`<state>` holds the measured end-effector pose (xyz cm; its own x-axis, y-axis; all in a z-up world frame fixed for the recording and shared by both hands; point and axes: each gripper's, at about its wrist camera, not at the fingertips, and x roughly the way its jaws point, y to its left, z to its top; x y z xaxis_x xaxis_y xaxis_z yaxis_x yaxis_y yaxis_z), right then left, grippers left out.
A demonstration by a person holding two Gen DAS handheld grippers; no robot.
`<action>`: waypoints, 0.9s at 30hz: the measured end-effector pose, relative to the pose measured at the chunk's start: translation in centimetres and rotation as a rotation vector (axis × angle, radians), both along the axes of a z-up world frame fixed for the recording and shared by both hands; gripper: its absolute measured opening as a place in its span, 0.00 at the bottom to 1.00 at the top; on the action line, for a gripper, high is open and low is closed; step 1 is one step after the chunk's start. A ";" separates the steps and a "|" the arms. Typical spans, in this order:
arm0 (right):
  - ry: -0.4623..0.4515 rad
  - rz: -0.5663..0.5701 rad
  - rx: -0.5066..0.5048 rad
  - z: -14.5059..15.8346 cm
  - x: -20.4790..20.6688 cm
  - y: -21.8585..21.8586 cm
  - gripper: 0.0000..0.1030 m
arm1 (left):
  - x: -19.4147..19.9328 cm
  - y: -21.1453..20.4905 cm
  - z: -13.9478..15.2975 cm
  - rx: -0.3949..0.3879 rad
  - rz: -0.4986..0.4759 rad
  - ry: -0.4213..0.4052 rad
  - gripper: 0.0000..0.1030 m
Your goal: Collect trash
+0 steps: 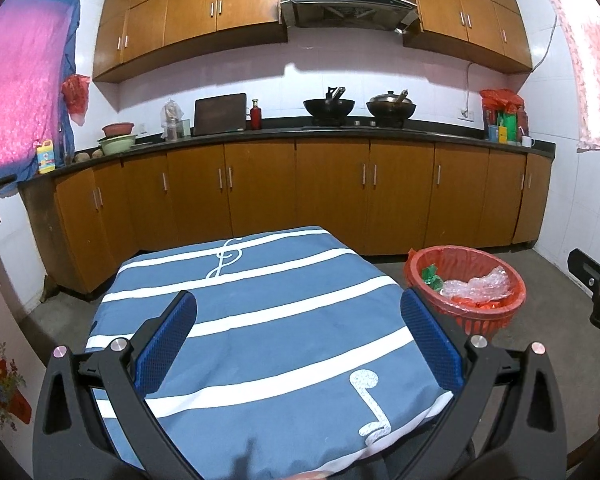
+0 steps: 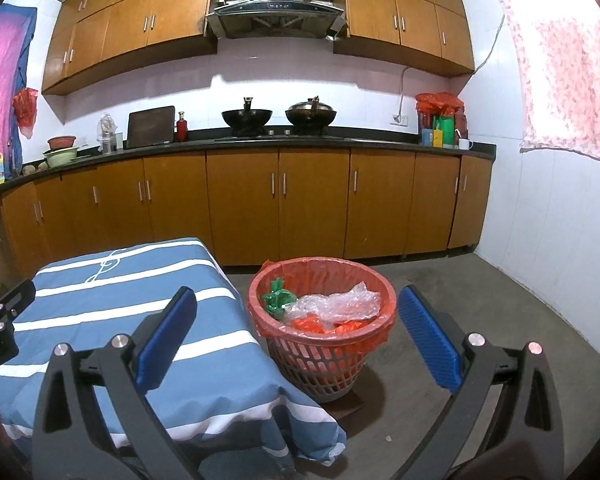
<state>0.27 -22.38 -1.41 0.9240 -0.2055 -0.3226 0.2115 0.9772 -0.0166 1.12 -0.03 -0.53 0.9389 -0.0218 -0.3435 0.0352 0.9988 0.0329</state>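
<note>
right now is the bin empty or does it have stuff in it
Not empty. The bin stands upright on the floor with bubble wrap, a green wrapper and orange plastic inside its red liner; how deep the pile goes cannot be told.

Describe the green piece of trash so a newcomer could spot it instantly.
Find the striped blue table; the red basket stands on the floor beside it. Inside, at its table-side rim, lies the green wrapper, the only green item among clear bubble wrap and orange plastic.

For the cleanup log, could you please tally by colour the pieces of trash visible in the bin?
Green bag: 1
Clear bubble wrap: 1
Orange-red plastic, pieces not separable: counted as 1
Total: 3, all inside the red basket.
</note>
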 end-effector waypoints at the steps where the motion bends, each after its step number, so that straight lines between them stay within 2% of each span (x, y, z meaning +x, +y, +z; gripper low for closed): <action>1: -0.002 0.000 -0.002 0.1 -0.1 0.0 0.96 | -0.1 0.0 0.0 -0.001 0.001 -0.001 0.98; 27: -0.005 0.004 -0.001 0.6 -0.2 -0.1 0.96 | -0.3 0.1 0.0 -0.004 -0.003 0.004 0.98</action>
